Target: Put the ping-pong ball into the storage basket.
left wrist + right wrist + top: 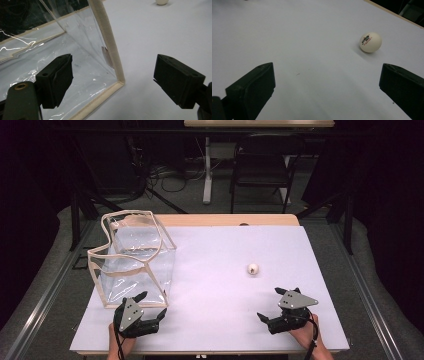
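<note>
On my left, the clear bag is the hardest thing to read: its plastic walls are see-through and crinkled, full of glare streaks, so I make out its boxy shape mostly from the cream fabric piping along its edges. The wavy top rim stands open. In my left gripper view the bag's upper part is cut off by the frame, and a small pale patch on the inside wall near the corner seam is too blurred to identify. My left gripper sits at the bag's near corner with its jaws spread wide and nothing between the pads; one black, blocky jaw stands in front of the plastic wall, the other over bare table, and I cannot tell whether the first touches the bag.

The table is covered by a smooth, matte white sheet, with a strip of wood showing at its far edge.

Further right lies the ball, small, round, white and slightly glossy, with tiny red and blue print I cannot read. It rests alone on the sheet, well apart from the bag.

My right gripper is near the table's front edge, jaws fully apart and empty, the ball ahead of them and towards one jaw.
</note>
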`<move>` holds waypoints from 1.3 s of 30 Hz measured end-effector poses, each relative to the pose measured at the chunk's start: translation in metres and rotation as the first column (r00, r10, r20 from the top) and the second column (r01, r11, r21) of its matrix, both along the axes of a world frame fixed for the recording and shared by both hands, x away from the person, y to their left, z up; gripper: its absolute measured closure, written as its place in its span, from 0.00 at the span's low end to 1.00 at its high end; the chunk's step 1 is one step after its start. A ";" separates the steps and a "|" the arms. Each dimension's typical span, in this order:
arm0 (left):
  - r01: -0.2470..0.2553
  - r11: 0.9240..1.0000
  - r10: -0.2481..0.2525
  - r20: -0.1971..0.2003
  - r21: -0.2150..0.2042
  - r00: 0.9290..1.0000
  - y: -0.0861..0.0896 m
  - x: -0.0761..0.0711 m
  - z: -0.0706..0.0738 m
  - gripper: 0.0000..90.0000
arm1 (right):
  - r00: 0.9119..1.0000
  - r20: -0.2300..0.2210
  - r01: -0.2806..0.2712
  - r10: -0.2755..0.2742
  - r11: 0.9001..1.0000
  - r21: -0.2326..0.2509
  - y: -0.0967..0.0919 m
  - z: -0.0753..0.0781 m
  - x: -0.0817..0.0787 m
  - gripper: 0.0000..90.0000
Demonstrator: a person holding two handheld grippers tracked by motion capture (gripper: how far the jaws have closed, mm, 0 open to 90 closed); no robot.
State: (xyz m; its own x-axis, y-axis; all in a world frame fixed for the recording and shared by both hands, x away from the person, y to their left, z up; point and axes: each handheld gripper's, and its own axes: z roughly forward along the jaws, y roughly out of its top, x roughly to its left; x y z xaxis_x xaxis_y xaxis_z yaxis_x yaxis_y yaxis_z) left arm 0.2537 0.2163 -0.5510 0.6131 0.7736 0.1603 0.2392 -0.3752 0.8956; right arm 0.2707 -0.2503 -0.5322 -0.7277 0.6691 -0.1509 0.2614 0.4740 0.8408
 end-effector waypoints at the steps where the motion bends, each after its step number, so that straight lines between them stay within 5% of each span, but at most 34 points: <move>1: 0.003 1.000 -0.003 -0.003 0.002 1.000 0.000 0.000 0.000 0.18 | 1.000 -0.004 -0.001 0.001 1.000 0.000 0.001 0.000 0.000 0.00; 39: 0.003 1.000 -0.003 0.003 0.006 1.000 -0.002 0.001 0.000 0.18 | 0.996 -0.083 0.016 -0.021 0.998 -0.055 0.014 0.008 0.035 0.00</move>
State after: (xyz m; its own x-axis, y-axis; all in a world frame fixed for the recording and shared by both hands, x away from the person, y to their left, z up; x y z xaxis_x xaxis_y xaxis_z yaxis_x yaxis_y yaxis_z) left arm 0.2542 0.2142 -0.5509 0.6146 0.7711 0.1665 0.2355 -0.3808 0.8942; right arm 0.3054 -0.2363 -0.5244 -0.7269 0.6749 -0.1269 0.3385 0.5129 0.7889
